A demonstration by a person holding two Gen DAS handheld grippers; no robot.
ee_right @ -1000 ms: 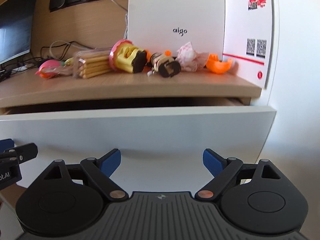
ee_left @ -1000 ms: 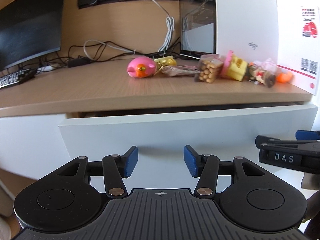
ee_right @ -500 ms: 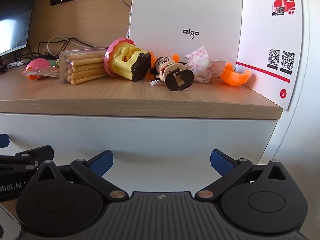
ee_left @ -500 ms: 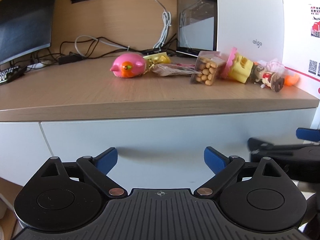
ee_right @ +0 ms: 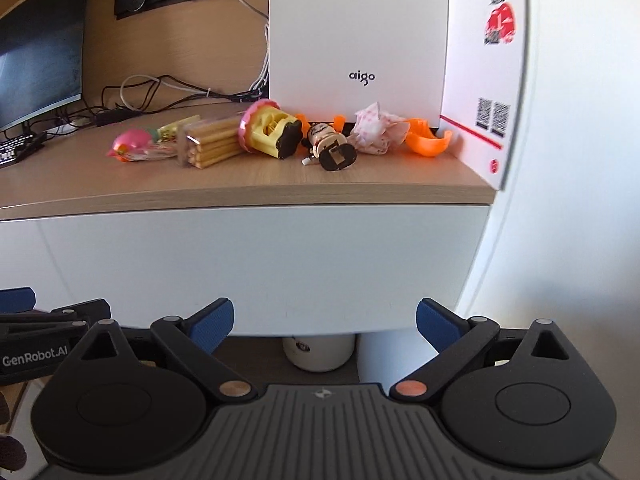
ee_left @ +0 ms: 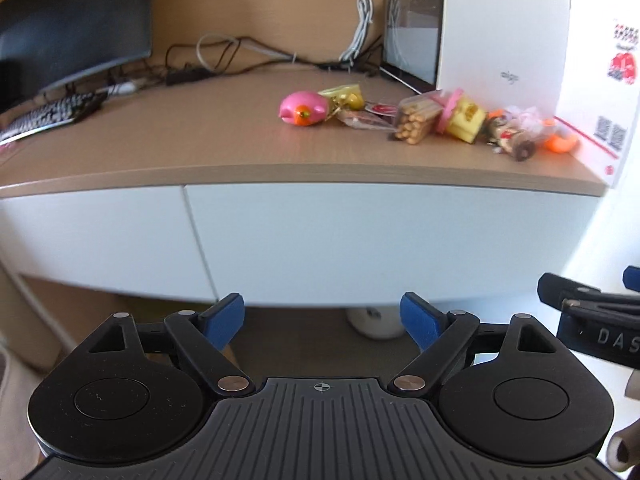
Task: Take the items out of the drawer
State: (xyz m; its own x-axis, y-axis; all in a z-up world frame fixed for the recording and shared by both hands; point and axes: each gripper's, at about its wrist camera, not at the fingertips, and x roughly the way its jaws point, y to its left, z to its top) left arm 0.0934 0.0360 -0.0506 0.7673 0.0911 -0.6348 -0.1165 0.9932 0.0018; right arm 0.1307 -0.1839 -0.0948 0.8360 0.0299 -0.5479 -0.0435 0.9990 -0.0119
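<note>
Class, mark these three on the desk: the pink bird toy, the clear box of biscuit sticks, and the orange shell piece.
pink bird toy [ee_left: 302, 108], left wrist view, on its body.
box of biscuit sticks [ee_right: 210, 142], right wrist view, on its side.
orange shell piece [ee_right: 428, 142], right wrist view, on its outer curve.

desk [ee_right: 256, 184]: matt wood grain | drawer front [ee_right: 260, 268]: smooth white laminate | pink toy [ee_left: 303, 109]: glossy plastic | orange shell [ee_right: 427, 143]: shiny plastic | wrapper [ee_right: 376, 130]: crinkled paper | tool pads [ee_left: 418, 320]: matt blue rubber

A tall white "aigo" computer case [ee_right: 358, 36] stands on the wooden desktop, a dark curved monitor [ee_left: 76, 20] well to its left.
</note>
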